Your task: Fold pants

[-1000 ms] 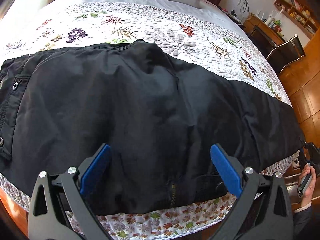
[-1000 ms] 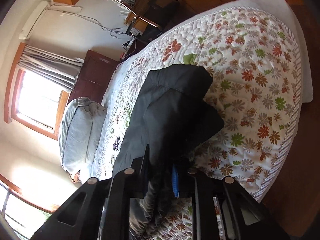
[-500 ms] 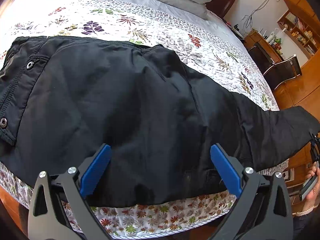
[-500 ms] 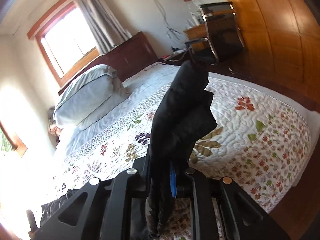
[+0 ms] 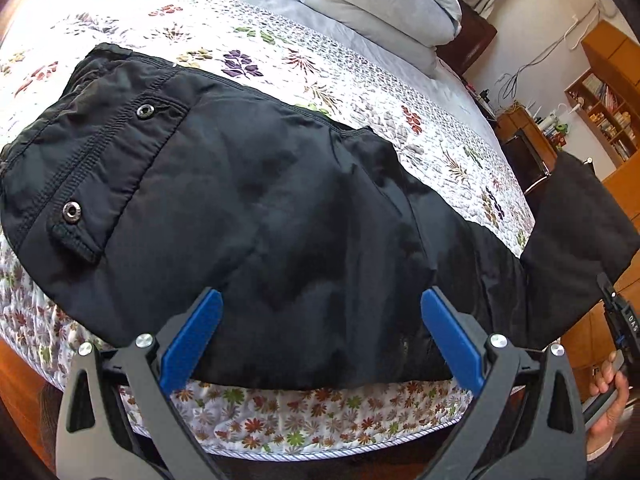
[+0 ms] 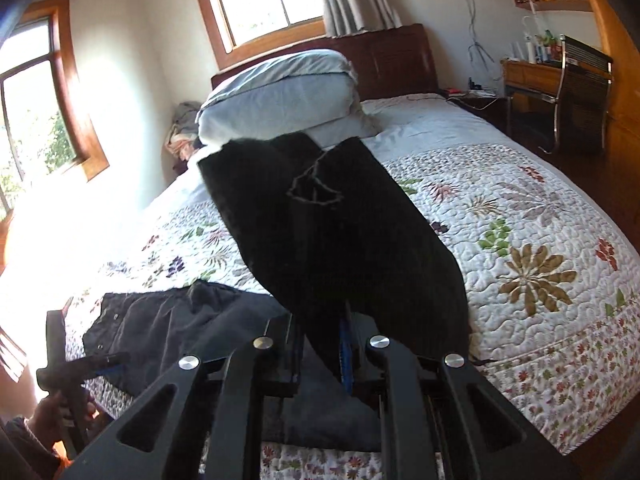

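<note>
Black pants lie across the flowered quilt, waistband with two metal snaps at the left. My left gripper hovers open over the seat of the pants, blue pads wide apart, nothing between them. The leg ends are lifted off the bed at the right, where my right gripper shows at the frame edge. In the right wrist view my right gripper is shut on the leg ends, which stand up in front of the camera; the rest of the pants lies at lower left.
Grey pillows are stacked at the wooden headboard. A desk and metal chair stand right of the bed on a wooden floor. A person's hand holds the left gripper at lower left.
The right gripper has risen with the leg ends and rolled upright, lifting them off the bed. The left gripper has slid toward the waistband side, still open.
</note>
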Motion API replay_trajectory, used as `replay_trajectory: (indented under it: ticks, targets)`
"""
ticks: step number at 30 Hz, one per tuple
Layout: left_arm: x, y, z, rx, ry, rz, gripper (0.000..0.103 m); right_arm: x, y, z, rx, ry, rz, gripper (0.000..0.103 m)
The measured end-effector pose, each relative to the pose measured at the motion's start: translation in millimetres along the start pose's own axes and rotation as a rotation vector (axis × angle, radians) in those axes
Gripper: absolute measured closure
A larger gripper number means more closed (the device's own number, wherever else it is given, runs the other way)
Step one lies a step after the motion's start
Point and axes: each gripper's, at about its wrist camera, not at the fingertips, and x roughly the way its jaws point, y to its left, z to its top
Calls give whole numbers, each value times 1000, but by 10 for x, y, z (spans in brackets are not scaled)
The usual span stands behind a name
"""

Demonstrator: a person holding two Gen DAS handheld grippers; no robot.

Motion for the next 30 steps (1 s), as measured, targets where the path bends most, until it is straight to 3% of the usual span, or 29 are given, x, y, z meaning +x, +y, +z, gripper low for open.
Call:
replay_trajectory:
  ticks: [5,15,16,20,23,24,26,30]
  targets:
    - [-108,150,21,-43,-25,0,3,340,329,-286,-74,131,45,88]
    - [-170,266,32,-70,-33,-10,3,765,648,-829,-213,307,6,86]
    - [-163,267,29,-73,-30,-13,3,802,668,-871,-226,325,5,76]
    - [-147,262,1,-77,-22,-19,3,817,722,-954,-264,345,-12,68]
    - [-149,251,-12,-75,-21,-19,3,710,739,-900,-237,345,9,54]
    - [-150,251,-12,-76,-21,-21,3,675,741,-886,-223,345,24,37]
    - [-140,245,-4,-79,-18,-27,3,576,784,-861,-204,345,96,19]
    - [-128,232,-1,-79,-16,-31,3,424,932,-850,-264,300,71,20]
